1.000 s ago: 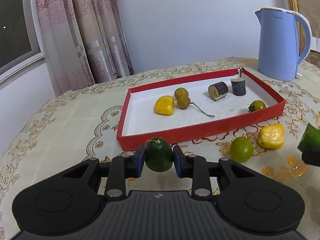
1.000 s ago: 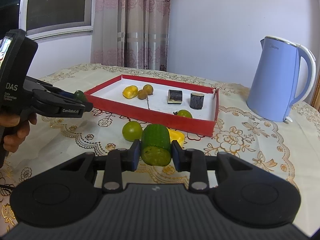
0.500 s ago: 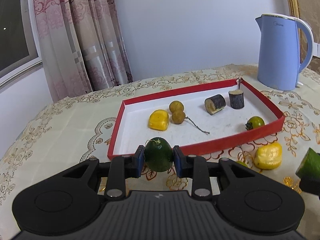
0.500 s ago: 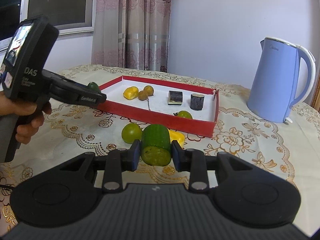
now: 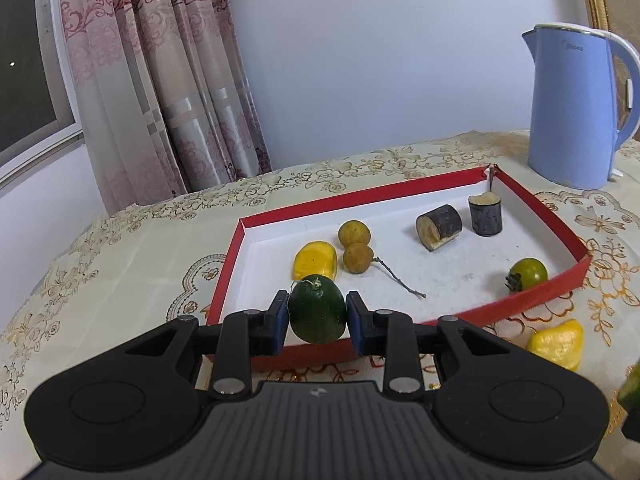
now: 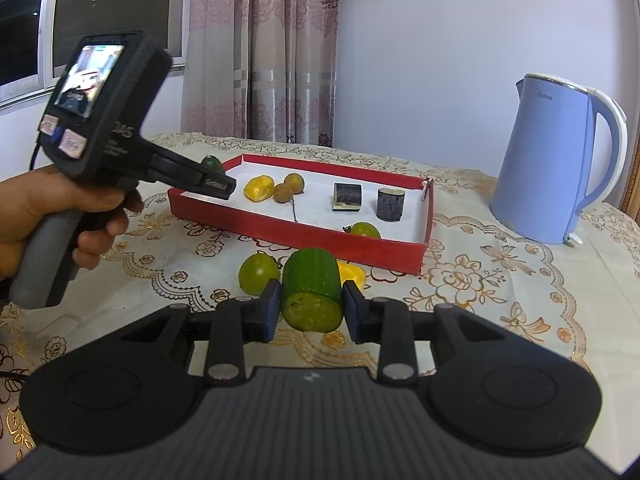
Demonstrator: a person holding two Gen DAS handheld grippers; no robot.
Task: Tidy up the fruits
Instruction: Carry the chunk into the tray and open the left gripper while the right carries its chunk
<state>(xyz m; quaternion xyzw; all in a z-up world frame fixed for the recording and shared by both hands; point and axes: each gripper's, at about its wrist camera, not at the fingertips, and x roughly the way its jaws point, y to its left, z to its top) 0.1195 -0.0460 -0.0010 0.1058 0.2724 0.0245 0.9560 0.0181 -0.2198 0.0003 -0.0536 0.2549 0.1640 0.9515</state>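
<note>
- Left hand-held gripper (image 5: 317, 317) is clamped on a dark green fruit (image 5: 317, 309), hanging over the near-left corner of the red tray (image 5: 532, 300).
- Right hand-held gripper (image 6: 311, 311) is squeezing a cucumber chunk (image 6: 312, 288), cut end facing the camera, above the counter (image 6: 500, 292) in front of the tray.
- Green tomato (image 6: 259, 273) and a yellow piece (image 6: 353, 275) sit on the counter just behind the chunk.
- Blue kettle (image 6: 554, 160) stands off to the right.

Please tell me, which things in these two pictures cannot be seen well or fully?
- Yellow piece outside the red tray, right wrist view: mostly hidden behind the cut green piece.
- Dark green fruit, same view: mostly hidden by the left gripper.
- Green piece at the right edge, left wrist view: cut off by the frame.
</note>
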